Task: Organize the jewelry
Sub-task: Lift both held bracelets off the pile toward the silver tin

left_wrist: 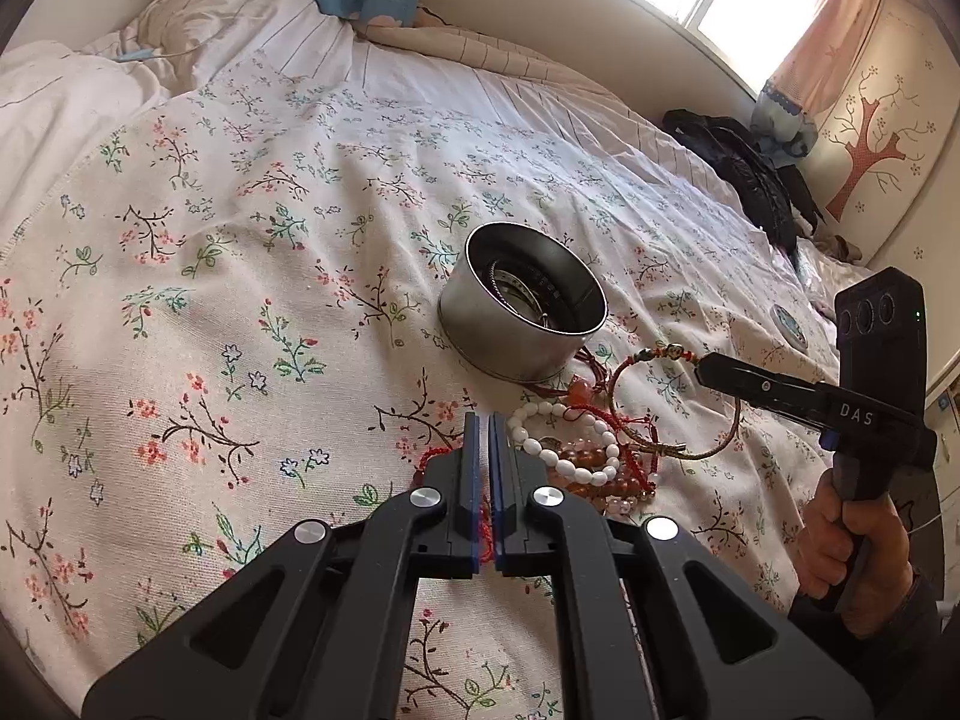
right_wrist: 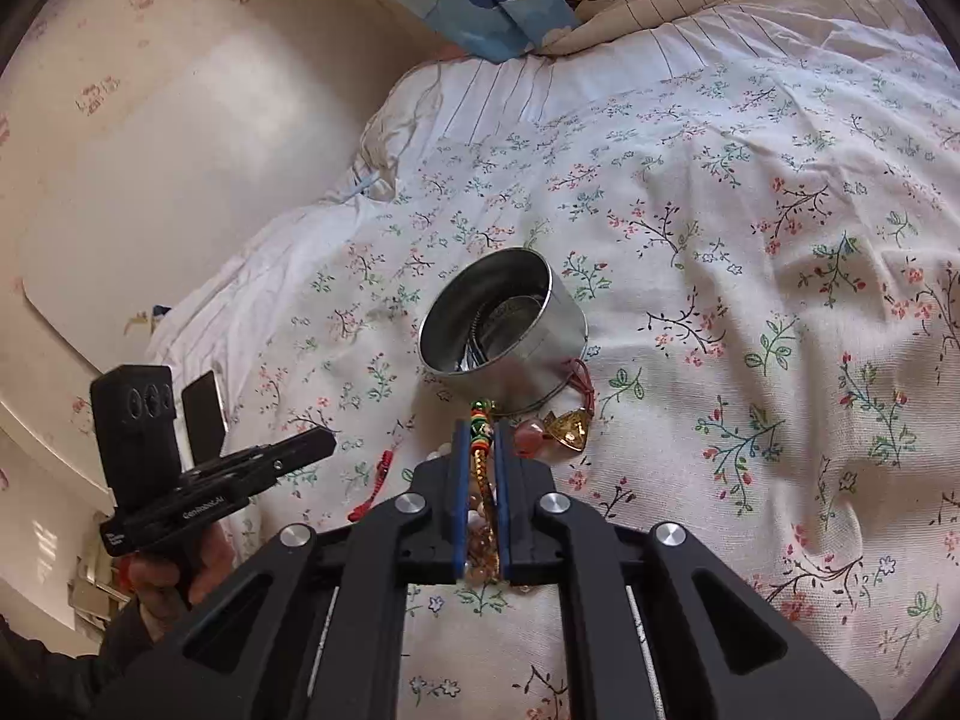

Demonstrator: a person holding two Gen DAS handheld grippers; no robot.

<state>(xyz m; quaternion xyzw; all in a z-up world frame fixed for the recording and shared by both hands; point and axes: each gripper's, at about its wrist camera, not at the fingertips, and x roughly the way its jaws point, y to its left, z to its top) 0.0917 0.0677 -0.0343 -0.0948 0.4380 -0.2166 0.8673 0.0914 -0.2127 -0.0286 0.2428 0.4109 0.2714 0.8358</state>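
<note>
The right tool (right_wrist: pixel 480 456) pinches a gold-and-red cord bracelet (left_wrist: pixel 672 402), its loop hanging down-left at center right, just beside the upright tin (left_wrist: pixel 522 306). The left tool (left_wrist: pixel 483 456) is nearly closed, empty.

The left gripper (left_wrist: pixel 483 420) has its jaws nearly closed, a thin slit between the blue pads with nothing seen in it; the right gripper (right_wrist: pixel 480 429) has its jaws clamped on a beaded cord bracelet (right_wrist: pixel 480 420); a bare hand (left_wrist: pixel 852 546) grips the right handle from below.
</note>
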